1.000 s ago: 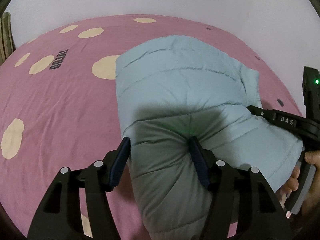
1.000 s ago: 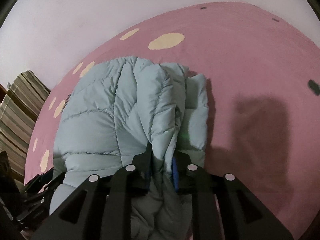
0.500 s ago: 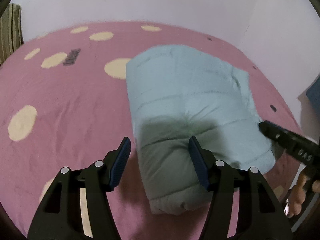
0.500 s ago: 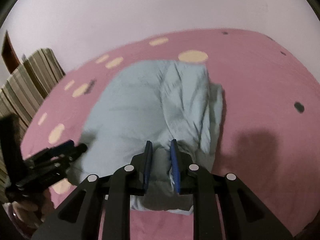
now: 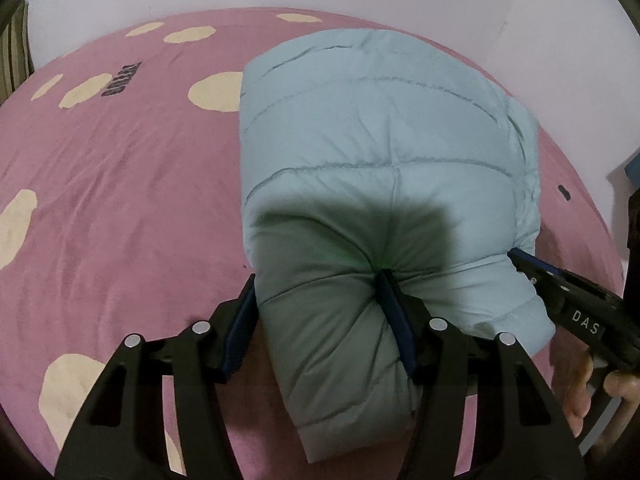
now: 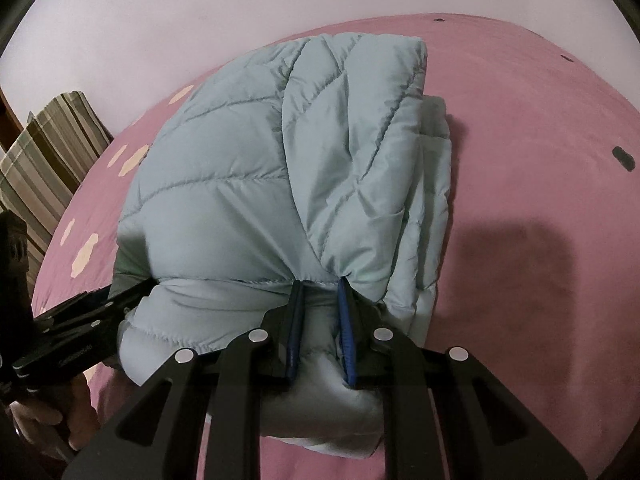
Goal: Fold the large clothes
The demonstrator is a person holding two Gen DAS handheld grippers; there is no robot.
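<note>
Only left view showed "DAS" on right hand-held gripper [image 5: 516, 258] at 4 o'clock; it and left hand-held gripper [image 5: 320, 300] each clamped the puffer jacket [image 5: 380, 140].

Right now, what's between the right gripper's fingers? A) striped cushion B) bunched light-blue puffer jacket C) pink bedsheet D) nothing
B: in the right wrist view the right gripper has its blue-padded fingers closed narrowly on a bunch of the puffer jacket, which lies folded on the pink bedsheet.
</note>
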